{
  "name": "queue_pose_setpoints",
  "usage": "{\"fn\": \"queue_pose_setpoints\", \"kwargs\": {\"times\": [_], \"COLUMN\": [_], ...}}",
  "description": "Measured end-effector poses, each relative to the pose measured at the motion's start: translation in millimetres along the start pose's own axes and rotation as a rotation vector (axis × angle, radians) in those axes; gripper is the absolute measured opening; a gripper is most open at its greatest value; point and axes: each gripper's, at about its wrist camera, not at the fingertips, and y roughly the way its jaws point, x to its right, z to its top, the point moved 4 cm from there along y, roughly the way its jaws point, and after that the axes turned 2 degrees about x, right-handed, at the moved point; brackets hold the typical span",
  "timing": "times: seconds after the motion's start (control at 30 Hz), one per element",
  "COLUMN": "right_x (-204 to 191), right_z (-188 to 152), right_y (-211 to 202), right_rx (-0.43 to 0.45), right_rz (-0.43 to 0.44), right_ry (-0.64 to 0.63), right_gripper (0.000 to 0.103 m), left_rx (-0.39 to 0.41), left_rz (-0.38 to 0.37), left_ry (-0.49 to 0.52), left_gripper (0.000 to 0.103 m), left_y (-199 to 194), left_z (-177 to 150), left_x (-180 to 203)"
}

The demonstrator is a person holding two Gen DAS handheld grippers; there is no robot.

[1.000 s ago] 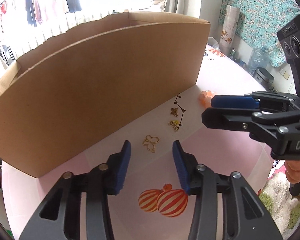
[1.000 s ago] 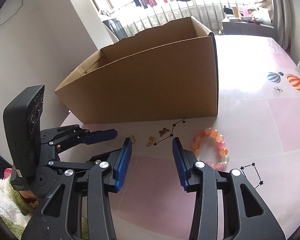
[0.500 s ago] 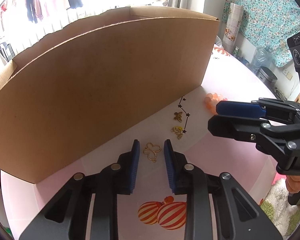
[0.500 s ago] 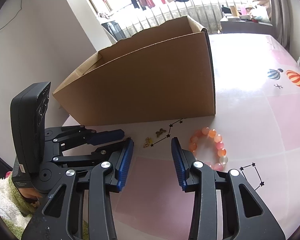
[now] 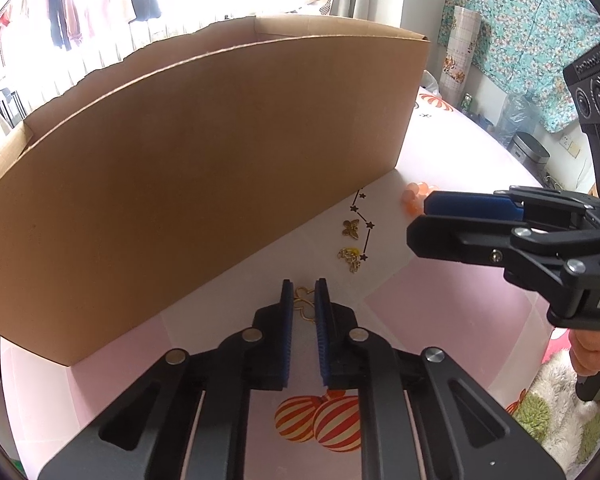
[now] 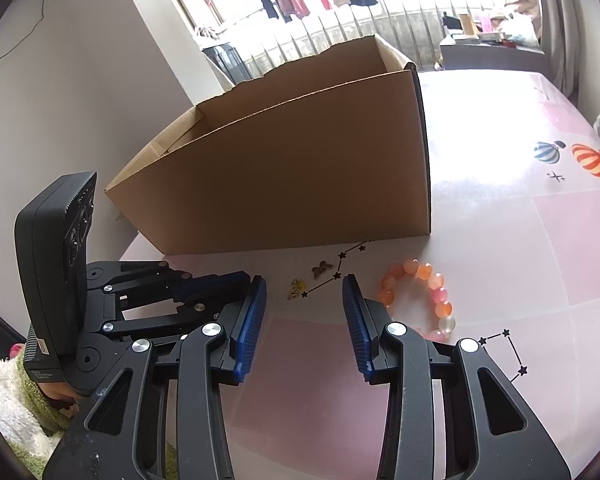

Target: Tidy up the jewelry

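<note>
A second ago the left gripper (image 5: 303,292) stood wide before the cardboard box (image 5: 204,184); its jaws have just been closing and now flank the gold outline charm (image 5: 305,304) on the table (image 5: 440,320), seemingly pinching it, though contact is hard to confirm. The right gripper (image 6: 305,300) is unchanged: released, empty, the bead bracelet (image 6: 420,296) beside it, near the box's corner.

On the table (image 6: 560,240), a cardboard box (image 6: 300,184) stands far and left. Near its front wall lie two small charms (image 6: 323,270), with a bead bracelet (image 6: 424,296) to their right.
</note>
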Motion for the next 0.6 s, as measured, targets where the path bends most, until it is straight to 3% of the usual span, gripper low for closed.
{"fn": "queue_pose_setpoints", "kwargs": {"times": [0.17,0.27,0.6], "right_x": [-5.3,-8.5,-25.8], "right_z": [1.2,5.4,12.9], "right_y": [5.0,9.8,28.1], "right_rx": [-0.004,-0.002,-0.018], "right_rz": [-0.005,-0.008,-0.031], "right_ry": [-0.009,-0.015,-0.090], "right_gripper": [0.037,0.037,0.036], "left_rx": [0.005,0.013,0.029], "left_rz": [-0.002,-0.011,-0.065], "left_ry": [-0.004,-0.012,-0.032], "left_gripper": [0.010,0.002,0.002], "left_y": [-4.1,-5.2,-17.7], "left_z": [-4.8,-6.5,-7.7], "left_x": [-3.6,-7.6,-12.0]}}
